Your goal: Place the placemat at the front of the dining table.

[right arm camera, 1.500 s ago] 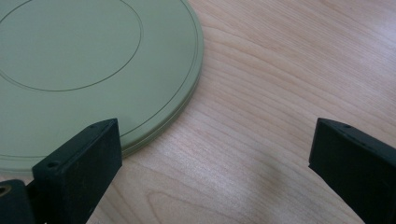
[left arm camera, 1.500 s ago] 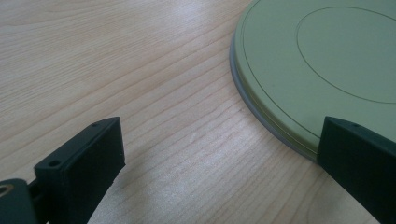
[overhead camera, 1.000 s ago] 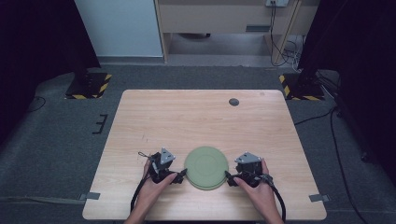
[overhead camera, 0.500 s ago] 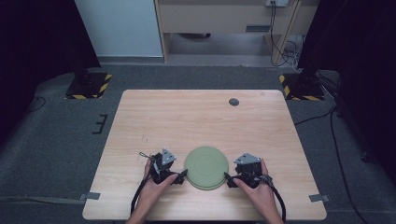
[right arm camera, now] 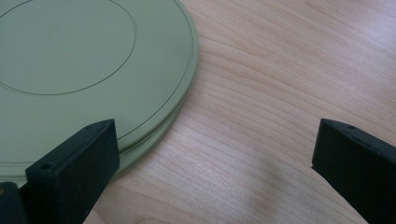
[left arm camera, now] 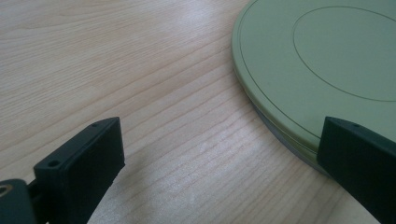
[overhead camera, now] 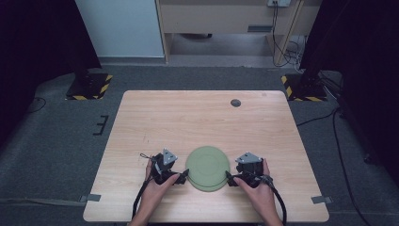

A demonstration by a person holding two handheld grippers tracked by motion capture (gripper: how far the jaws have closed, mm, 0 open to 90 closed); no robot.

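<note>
Where pale grained table [overhead camera: 197,117] spreads, smooth round green plate [overhead camera: 207,167]

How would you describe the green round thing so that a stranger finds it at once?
On the wooden table, look at the near edge, between the two hand-held tongs. The pale green disc lies flat there, with a ring engraved on top; the small dark dot lies farther away.

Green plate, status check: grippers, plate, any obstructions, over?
Left gripper and right gripper open, flanking the green plate. Plate flat on table, ungripped. Small dark disc far off, nothing blocking.
</note>
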